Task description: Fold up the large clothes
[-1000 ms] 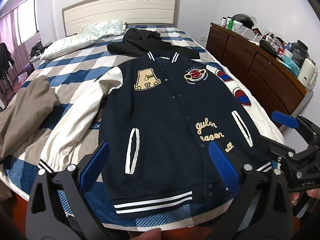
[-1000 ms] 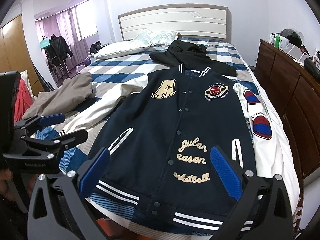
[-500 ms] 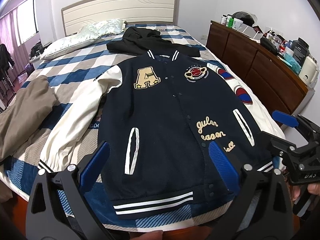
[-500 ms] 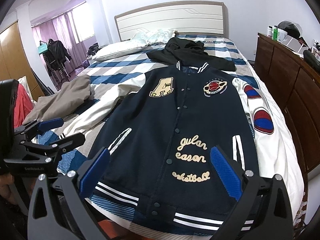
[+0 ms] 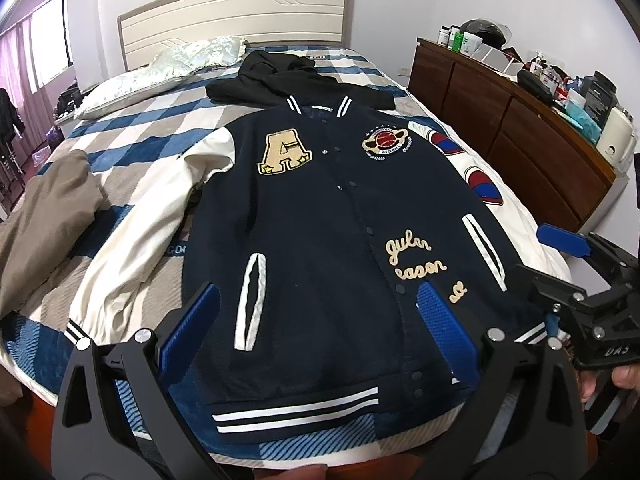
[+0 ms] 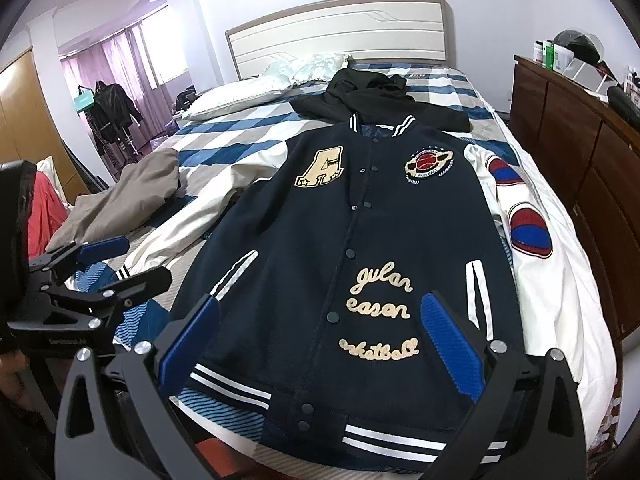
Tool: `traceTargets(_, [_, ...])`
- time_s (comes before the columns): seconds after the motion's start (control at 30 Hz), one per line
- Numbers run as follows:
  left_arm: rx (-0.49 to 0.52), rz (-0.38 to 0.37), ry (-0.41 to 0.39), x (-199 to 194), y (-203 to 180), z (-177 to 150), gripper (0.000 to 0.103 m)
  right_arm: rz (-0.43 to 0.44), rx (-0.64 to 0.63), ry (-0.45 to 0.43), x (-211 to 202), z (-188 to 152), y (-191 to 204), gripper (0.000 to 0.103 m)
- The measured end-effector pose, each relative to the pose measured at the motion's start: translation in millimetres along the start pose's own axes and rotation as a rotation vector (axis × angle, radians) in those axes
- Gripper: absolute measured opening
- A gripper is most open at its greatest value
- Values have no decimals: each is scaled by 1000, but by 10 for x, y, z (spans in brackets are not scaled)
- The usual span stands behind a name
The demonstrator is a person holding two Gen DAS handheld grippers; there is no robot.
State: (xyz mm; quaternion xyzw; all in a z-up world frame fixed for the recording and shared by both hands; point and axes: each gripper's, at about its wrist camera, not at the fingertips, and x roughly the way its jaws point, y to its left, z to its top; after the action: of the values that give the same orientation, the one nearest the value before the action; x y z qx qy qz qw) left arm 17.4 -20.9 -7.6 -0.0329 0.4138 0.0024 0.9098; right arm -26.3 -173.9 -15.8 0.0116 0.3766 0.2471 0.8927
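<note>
1. The varsity jacket [image 5: 332,240] is laid face up and buttoned on the bed [image 5: 132,128], collar toward the headboard and striped hem at the foot edge, presumably so that it can be folded from a flat start.
2. The left gripper [image 5: 318,332] is held above the hem with its jaws spread wide and nothing between them; the right gripper [image 6: 320,336] is likewise held wide and empty, beside it.
3. Neither gripper is seen touching cloth, so folding is judged not yet begun.
4. The left-hand sleeve [image 5: 132,248] is spread outward over the blanket, with open room for it to be brought inward.
5. The patched sleeve [image 6: 532,248] lies along the bed's edge by the dresser [image 6: 580,160], where little margin is left.
6. A black garment [image 5: 288,80] lies just beyond the collar, and a brown garment [image 5: 44,208] lies near the spread sleeve; both are to be avoided.
</note>
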Motion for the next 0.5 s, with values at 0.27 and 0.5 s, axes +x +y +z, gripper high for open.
traceTargets(0.27, [1, -17, 21, 181, -138, -44, 97, -8, -15, -4, 22, -118, -193, 98])
traceTargets(0.5, [11, -6, 19, 207, -192, -23, 97, -11, -47, -1, 29, -85, -139, 98])
